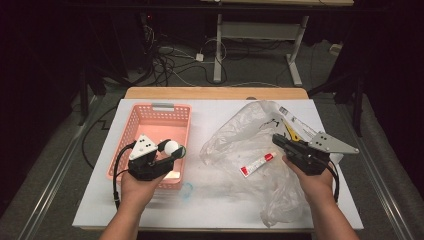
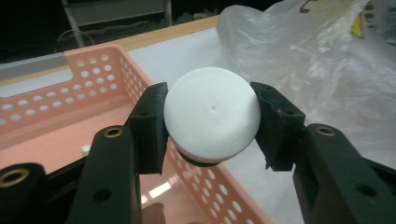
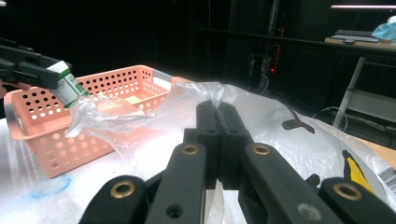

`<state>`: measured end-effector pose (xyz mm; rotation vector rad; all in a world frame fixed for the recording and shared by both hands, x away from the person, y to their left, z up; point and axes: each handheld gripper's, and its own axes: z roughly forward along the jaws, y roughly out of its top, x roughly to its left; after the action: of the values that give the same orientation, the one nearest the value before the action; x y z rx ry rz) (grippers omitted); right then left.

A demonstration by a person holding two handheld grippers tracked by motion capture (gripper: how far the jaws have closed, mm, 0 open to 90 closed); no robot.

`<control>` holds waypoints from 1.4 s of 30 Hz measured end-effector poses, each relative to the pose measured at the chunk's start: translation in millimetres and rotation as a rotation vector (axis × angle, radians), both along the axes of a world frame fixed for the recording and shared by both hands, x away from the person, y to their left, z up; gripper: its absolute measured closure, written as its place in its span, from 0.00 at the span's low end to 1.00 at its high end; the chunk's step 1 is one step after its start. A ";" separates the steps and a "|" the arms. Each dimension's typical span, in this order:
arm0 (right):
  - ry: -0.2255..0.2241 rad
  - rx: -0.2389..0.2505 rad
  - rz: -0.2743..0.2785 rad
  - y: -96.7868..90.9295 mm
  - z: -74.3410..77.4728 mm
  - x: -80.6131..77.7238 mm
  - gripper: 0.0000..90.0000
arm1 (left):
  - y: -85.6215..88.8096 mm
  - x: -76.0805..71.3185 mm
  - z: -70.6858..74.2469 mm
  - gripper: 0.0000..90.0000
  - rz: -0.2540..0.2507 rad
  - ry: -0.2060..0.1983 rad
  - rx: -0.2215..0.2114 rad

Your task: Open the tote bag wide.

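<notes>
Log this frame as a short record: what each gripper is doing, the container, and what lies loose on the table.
left gripper: shut on the white-capped round bottle, held above the basket's near right wall
right gripper: shut, pinching the clear plastic bag
container: pink perforated plastic basket, on the table's left side
loose item: small white tube with red cap, lying on the bag
surface: white table

White-capped bottle in left tool, over pink basket
</notes>
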<state>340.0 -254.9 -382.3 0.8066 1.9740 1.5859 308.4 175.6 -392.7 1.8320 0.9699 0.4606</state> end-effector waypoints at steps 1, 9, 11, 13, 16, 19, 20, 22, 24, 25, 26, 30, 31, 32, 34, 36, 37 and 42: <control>0.000 -0.002 0.001 0.3 -0.2 -0.1 1.00 | -0.2 -1.4 0.2 0.54 -0.003 0.000 0.000; 0.001 0.000 0.002 0.1 -0.5 -0.1 1.00 | -11.9 -11.1 2.5 0.54 -0.061 0.003 -0.026; 0.001 0.000 0.004 0.5 -0.3 -0.6 1.00 | -14.8 -12.1 2.5 0.54 -0.082 0.018 -0.056; -0.001 -0.001 0.005 0.3 -0.1 -0.6 1.00 | -19.0 -14.6 3.6 0.54 -0.096 0.014 -0.055; -0.002 0.000 0.005 0.1 0.0 -0.5 1.00 | -24.7 -19.2 6.1 0.54 -0.118 0.001 -0.057; 0.000 0.000 0.005 0.1 0.0 -0.6 1.00 | -30.2 -24.8 10.4 0.54 -0.135 -0.018 -0.055; -0.002 -0.001 0.005 0.0 0.2 -0.6 1.00 | -31.2 -26.0 11.2 0.54 -0.139 -0.023 -0.057; -0.004 -0.001 0.004 -0.2 0.5 -0.7 1.00 | -34.7 -29.1 12.6 0.54 -0.153 -0.029 -0.060; -0.003 0.000 0.004 -0.2 0.4 -0.8 1.00 | -38.2 -31.2 13.1 0.54 -0.163 -0.032 -0.061; 0.000 0.000 0.004 -0.1 0.3 -1.0 1.00 | -40.4 -32.0 13.3 0.54 -0.170 -0.034 -0.061; 0.000 -0.001 0.005 0.0 0.2 -1.0 1.00 | -42.6 -32.8 13.5 0.54 -0.177 -0.036 -0.060; 0.003 0.001 0.007 0.9 -0.5 -0.8 1.00 | -52.0 -35.5 13.5 0.54 -0.203 -0.040 -0.059; 0.002 0.001 0.007 1.0 -0.7 -0.5 1.00 | -54.0 -35.9 13.1 0.54 -0.209 -0.039 -0.059; 0.004 0.000 0.006 1.1 -0.9 -0.5 1.00 | -57.6 -36.3 12.2 0.54 -0.219 -0.036 -0.054; 0.006 -0.002 0.009 1.5 -1.9 0.0 1.00 | -63.4 -36.6 10.5 0.54 -0.230 -0.034 -0.043; 0.007 -0.003 0.010 1.8 -2.5 0.6 1.00 | -71.7 -35.9 9.7 0.54 -0.242 -0.033 -0.030; 0.008 -0.003 0.010 1.8 -2.5 0.6 1.00 | -74.6 -35.3 9.6 0.54 -0.249 -0.034 -0.030; 0.010 0.003 0.015 3.0 -1.9 0.0 1.00 | -97.2 -28.1 6.1 0.54 -0.278 -0.027 -0.009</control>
<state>340.0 -251.9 -384.2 0.8036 1.9895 1.5962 280.3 78.4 -386.6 1.9115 0.6838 0.3073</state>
